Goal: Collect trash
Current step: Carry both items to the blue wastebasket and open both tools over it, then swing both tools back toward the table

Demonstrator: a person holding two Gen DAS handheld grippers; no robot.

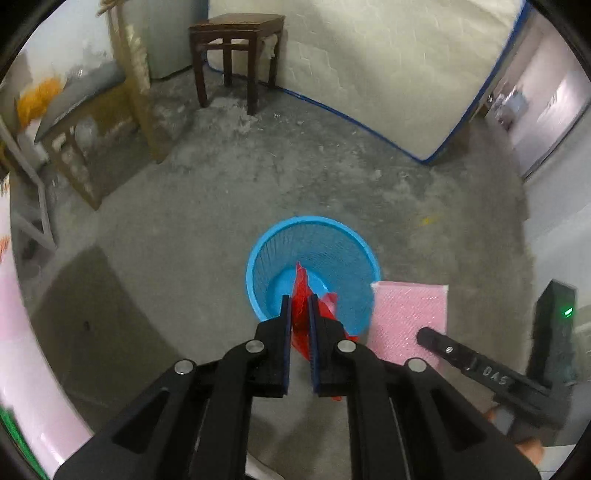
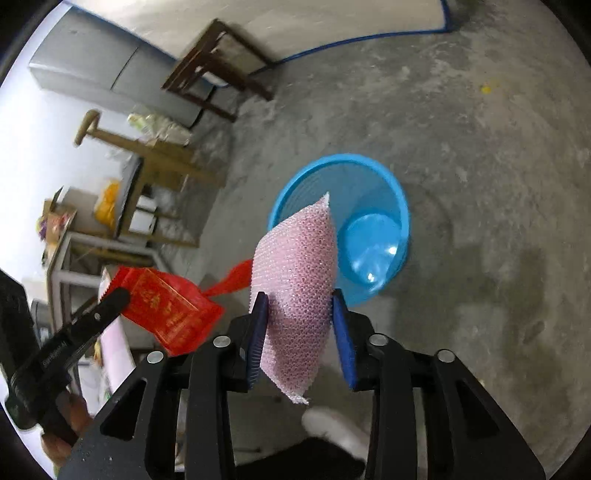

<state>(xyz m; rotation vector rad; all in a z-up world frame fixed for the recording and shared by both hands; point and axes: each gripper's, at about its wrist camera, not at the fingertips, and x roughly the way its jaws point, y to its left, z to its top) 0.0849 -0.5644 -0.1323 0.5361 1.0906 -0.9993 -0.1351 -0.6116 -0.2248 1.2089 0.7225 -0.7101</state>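
A blue mesh waste basket (image 1: 314,220) stands upright on the concrete floor; nothing lies on its bottom. My left gripper (image 1: 299,297) is shut on a red foil packet (image 1: 301,284), held edge-up over the basket's near rim. In the right wrist view the same packet (image 2: 162,306) shows gold print beside a left finger (image 2: 107,306). My right gripper (image 2: 299,293) is shut on a puffy pink bubble-wrap pouch (image 2: 295,258), its pads against both sides, just short of the basket (image 2: 332,162). The pouch (image 1: 406,314) hangs right of the basket in the left wrist view.
A dark wooden stool (image 1: 236,22) stands at the back by a white mattress with blue edging (image 1: 388,74). A light wooden frame (image 1: 136,92) and cluttered tables are on the left. A grey fridge (image 2: 92,70) is by the wall.
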